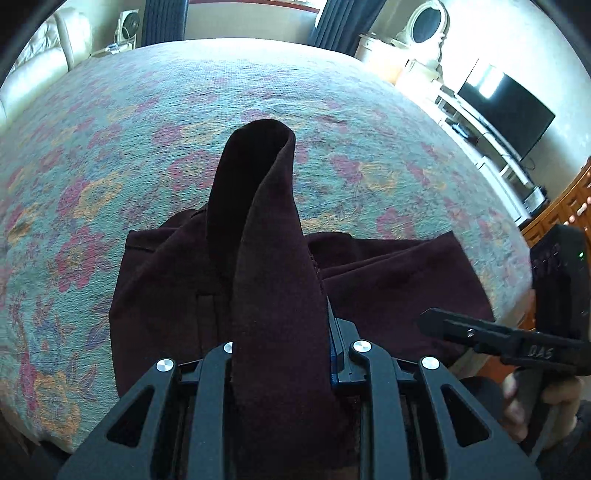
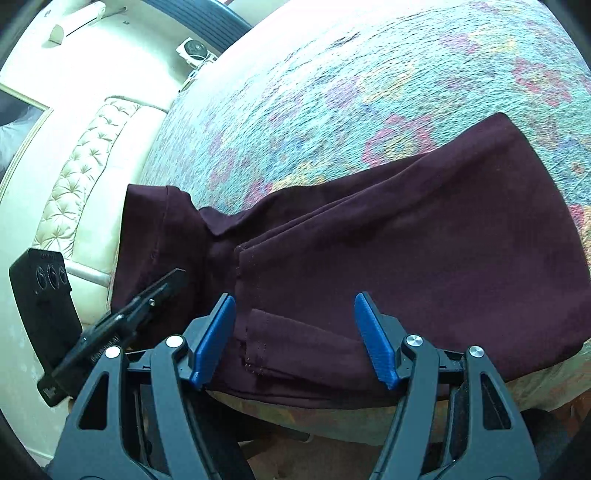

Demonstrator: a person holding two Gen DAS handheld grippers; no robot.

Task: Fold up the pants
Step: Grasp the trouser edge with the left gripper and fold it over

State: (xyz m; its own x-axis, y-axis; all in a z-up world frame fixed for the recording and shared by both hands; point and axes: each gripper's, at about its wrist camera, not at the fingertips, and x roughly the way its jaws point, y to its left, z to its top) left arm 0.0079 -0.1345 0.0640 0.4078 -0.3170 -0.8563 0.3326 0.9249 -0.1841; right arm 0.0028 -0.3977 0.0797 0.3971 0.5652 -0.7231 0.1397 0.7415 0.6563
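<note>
Dark maroon pants (image 1: 388, 280) lie partly folded near the front edge of a bed with a floral cover (image 1: 184, 129). My left gripper (image 1: 284, 354) is shut on a fold of the pants, and the cloth rises in a loop (image 1: 258, 184) in front of the camera. My right gripper (image 2: 295, 339) is open, its blue pads (image 2: 376, 339) on either side of a hem of the pants (image 2: 406, 240) at the bed's edge. The right gripper also shows at the right of the left wrist view (image 1: 498, 339). The left gripper shows at the left of the right wrist view (image 2: 140, 306).
A cream tufted headboard (image 2: 81, 177) stands at one end of the bed. A television (image 1: 506, 110) on a white stand and a wooden cabinet (image 1: 561, 210) are to the right. Dark curtains (image 1: 332, 22) hang at the far wall.
</note>
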